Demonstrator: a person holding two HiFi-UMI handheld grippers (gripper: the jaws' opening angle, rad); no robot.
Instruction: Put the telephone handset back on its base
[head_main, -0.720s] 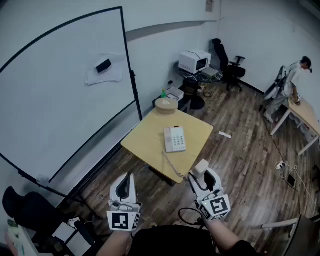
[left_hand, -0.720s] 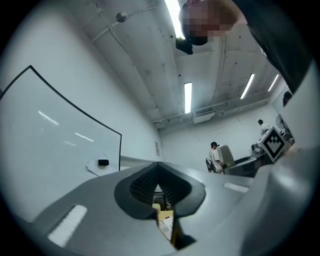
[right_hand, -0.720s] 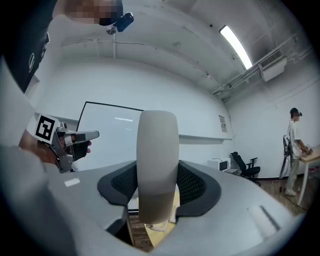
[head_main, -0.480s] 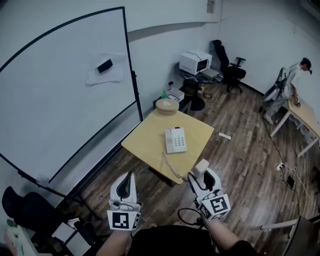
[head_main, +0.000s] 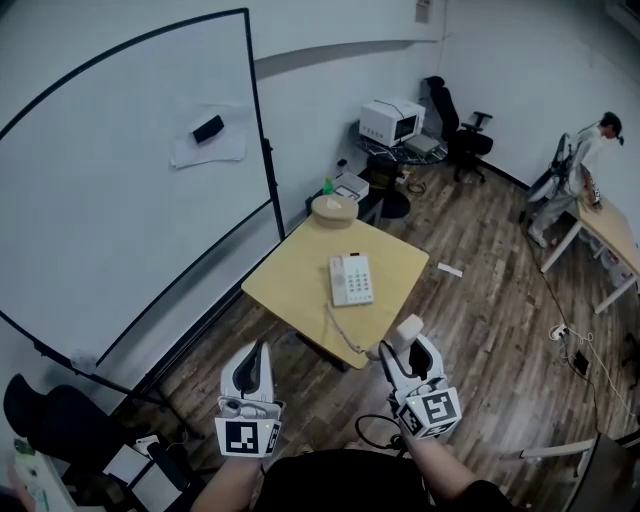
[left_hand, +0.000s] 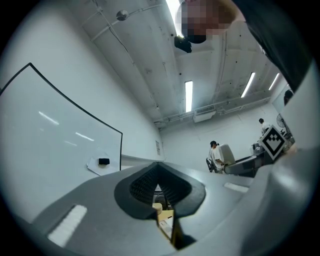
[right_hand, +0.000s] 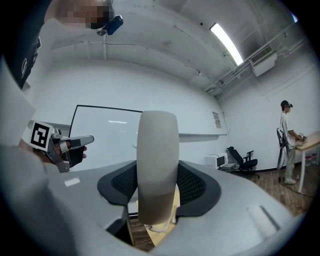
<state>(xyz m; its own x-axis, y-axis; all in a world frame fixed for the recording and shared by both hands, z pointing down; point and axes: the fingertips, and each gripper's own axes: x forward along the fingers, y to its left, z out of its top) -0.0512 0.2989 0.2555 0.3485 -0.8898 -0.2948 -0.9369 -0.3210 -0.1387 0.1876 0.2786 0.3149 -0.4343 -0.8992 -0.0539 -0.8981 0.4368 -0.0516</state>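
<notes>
Facing a wide whiteboard (head_main: 120, 180) at left and a yellow table (head_main: 290, 285) ahead. Spotting the telephone base (head_main: 350, 279) mid-table, a round beige dish (head_main: 333, 210) at the far corner. Gripping the handset (right_hand: 157, 165) upright in the right gripper (head_main: 403, 350), jaws spread wide around it, off the near corner, with the cord (head_main: 340, 330) trailing back to the base. Holding the left gripper (head_main: 252, 362) pinched together, empty.

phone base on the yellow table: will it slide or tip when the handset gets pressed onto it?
Probably slides before it tips: the phone base lies low and flat on the smooth table. It looks like a light plastic shell, so a sideways push would likely shift it. The cord to the handset could also drag it if pulled taut.
</notes>
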